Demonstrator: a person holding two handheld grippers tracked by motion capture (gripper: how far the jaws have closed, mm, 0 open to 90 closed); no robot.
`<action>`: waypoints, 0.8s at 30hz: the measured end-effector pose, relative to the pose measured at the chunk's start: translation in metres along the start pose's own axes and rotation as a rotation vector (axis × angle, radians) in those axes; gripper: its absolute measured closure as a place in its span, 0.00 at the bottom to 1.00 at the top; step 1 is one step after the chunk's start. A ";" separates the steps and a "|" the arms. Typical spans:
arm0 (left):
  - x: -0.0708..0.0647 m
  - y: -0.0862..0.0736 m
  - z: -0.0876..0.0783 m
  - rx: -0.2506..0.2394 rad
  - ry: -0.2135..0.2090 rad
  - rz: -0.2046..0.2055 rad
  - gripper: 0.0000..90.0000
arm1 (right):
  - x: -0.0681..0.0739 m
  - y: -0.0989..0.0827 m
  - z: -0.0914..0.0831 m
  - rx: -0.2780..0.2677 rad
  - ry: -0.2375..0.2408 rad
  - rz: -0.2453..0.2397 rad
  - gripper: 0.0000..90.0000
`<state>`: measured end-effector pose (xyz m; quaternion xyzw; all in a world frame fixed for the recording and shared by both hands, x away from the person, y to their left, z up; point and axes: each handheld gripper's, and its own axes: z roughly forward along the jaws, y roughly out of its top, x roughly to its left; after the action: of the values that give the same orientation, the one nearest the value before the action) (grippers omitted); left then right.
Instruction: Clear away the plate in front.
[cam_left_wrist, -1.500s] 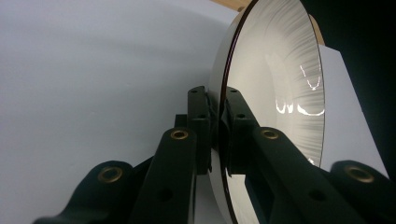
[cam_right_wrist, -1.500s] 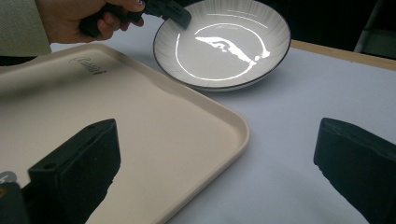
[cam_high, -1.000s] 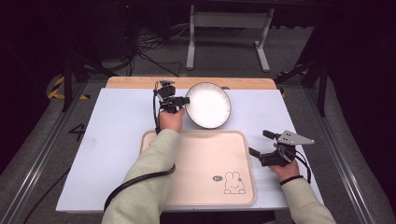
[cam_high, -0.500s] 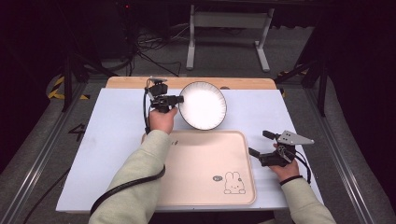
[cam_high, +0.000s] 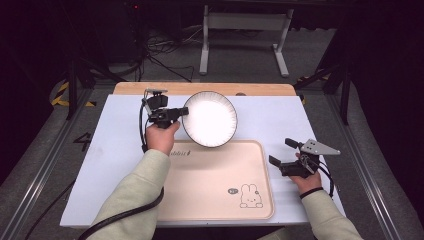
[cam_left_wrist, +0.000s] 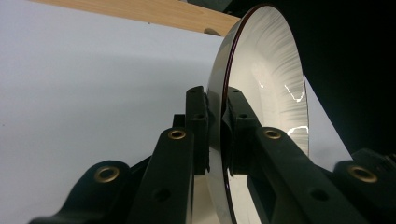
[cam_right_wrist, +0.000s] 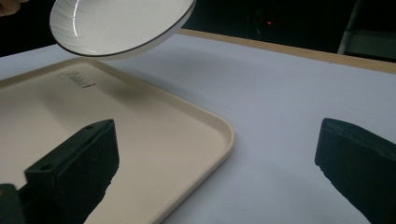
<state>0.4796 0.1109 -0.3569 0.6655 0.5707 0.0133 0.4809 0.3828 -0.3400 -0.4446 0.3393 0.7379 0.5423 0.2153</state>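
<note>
Above the tray's (cam_high: 220, 200) far edge, left tool (cam_high: 184, 112) clamps the plate's (cam_high: 210, 119) rim.

Count recorded: one white bowl (cam_high: 209, 119) at upper centre of the frame; one beige tray (cam_high: 220, 195) at lower centre; two claws, the left claw (cam_high: 184, 111) at upper left, the right claw (cam_high: 281, 152) at lower right; one bench (cam_high: 115, 150).

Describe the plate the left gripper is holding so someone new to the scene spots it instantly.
Start at the white table top and find the beige tray with a rabbit drawing near its front. Just beyond the tray's far left corner, the left gripper is shut on the rim of the plate, lifted clear of the table. It is the only round dish: white inside, fine radiating lines, thin dark edge.
</note>
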 end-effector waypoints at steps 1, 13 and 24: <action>0.000 -0.002 -0.003 -0.001 -0.003 0.003 0.92 | 0.001 0.000 0.001 0.003 0.006 0.000 0.00; -0.008 -0.018 -0.025 0.014 -0.033 0.060 0.92 | 0.002 0.000 0.001 0.005 0.019 0.002 0.00; -0.011 -0.028 -0.043 0.047 -0.052 0.105 0.91 | 0.002 0.000 0.002 0.013 0.025 0.000 0.01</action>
<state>0.4312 0.1259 -0.3463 0.7057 0.5225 0.0080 0.4784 0.3828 -0.3368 -0.4451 0.3337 0.7442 0.5415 0.2039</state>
